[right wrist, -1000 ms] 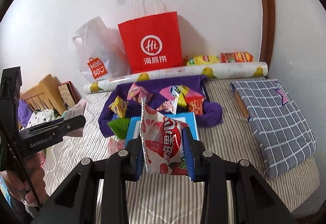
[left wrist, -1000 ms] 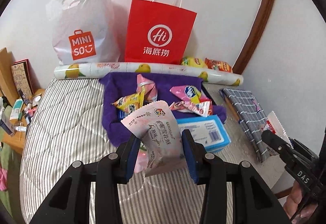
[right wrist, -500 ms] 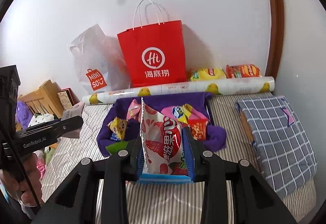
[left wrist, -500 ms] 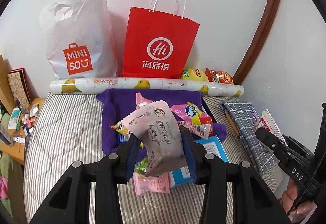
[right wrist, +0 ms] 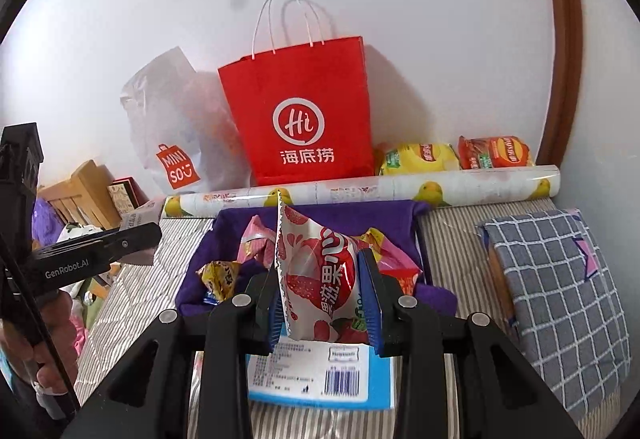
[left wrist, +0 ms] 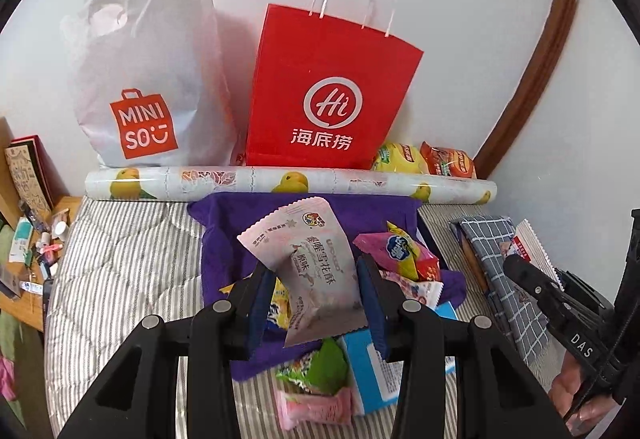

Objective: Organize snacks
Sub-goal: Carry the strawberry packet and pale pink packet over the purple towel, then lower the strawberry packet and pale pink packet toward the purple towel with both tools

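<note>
My left gripper (left wrist: 316, 303) is shut on a pale pink snack packet (left wrist: 308, 263), held above the purple cloth (left wrist: 224, 239). My right gripper (right wrist: 320, 303) is shut on a red and white strawberry snack packet (right wrist: 320, 275), also above the purple cloth (right wrist: 328, 213). Several loose snack packets (left wrist: 396, 251) lie on the cloth. A red Hi paper bag (left wrist: 324, 95) and a white Miniso bag (left wrist: 148, 79) stand against the wall behind. The red bag (right wrist: 304, 115) also shows in the right wrist view.
A patterned paper roll (left wrist: 280, 181) lies across the bed in front of the bags. A blue box (right wrist: 320, 375) lies near the cloth. Yellow and orange chip bags (right wrist: 452, 155) sit by the wall. A checked grey pillow (right wrist: 560, 291) is at right. A cluttered wooden table (left wrist: 24, 251) is at left.
Both grippers have risen and moved toward the bags at the wall with their packets still held. The bags look larger and closer now.
</note>
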Motion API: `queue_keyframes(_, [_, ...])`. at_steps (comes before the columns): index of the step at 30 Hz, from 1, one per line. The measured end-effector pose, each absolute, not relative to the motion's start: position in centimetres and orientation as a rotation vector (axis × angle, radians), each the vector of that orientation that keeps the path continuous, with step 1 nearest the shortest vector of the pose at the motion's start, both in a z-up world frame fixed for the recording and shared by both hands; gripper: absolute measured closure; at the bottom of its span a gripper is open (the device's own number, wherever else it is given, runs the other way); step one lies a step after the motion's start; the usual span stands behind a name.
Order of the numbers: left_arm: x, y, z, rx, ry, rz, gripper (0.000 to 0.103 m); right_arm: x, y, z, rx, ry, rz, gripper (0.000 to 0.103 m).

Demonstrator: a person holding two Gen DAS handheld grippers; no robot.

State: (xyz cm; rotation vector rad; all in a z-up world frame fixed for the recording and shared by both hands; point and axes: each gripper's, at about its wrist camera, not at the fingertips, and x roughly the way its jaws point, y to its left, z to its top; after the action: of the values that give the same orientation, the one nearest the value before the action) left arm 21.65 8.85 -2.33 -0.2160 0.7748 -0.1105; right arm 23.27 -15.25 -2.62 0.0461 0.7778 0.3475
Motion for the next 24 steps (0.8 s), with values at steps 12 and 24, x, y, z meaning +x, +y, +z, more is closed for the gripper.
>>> queue_keyframes(12, [25.8,9.1,-3.5,-0.233,0.798,-0.127,0.063,27.5,-15.2,-5.0,0.058,0.817,0.35,0.07])
queue_keyframes(24, [28.5,10.0,-3.4,-0.24,0.798,-0.12,0.063,30.5,-16.5,-5.5,0.055,0.813,0.318,0.07])
